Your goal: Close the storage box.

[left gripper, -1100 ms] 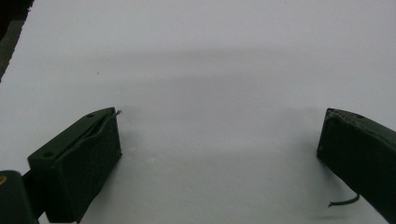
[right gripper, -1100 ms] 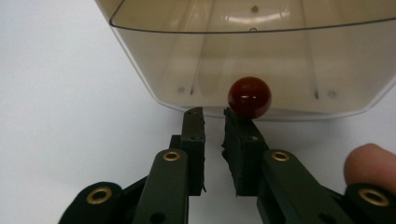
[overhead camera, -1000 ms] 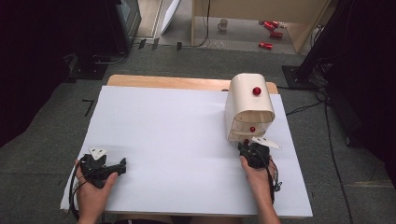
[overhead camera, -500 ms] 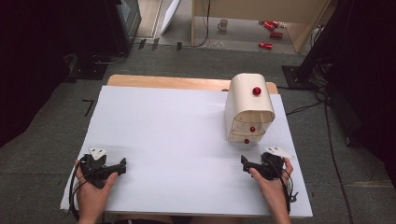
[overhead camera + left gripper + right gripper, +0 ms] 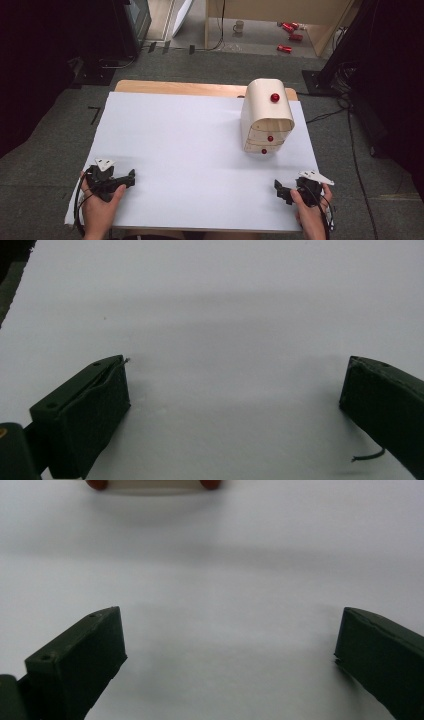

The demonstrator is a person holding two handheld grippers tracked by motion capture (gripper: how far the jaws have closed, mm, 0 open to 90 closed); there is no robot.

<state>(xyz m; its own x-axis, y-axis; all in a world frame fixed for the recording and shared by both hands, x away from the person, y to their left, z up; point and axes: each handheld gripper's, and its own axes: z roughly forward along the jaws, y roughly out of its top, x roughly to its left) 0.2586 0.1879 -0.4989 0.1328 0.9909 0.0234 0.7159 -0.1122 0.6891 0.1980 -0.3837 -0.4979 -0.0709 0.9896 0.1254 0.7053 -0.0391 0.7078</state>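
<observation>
Parked low at five and seven o'clock on the desk (image 5: 200, 150): right gripper (image 5: 286, 192) and left gripper (image 5: 131, 177), jaws spread wide and empty, likely resting clear of the small drawer chest (image 5: 266, 120) at one o'clock.

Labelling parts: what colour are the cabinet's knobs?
Red knobs on the cream cabinet; high view.

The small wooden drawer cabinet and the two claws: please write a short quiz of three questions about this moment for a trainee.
1. True or false: the right claw grips a red knob of the small wooden drawer cabinet.
2. Where does the cabinet stand on the white table? A) near left corner B) far right part C) centre
3. Fill in: the jaws of the left claw are ____.

Key
1. False: it rests open near the table's near right edge, apart from the cabinet.
2. B
3. open, with only bare table between them.
</observation>
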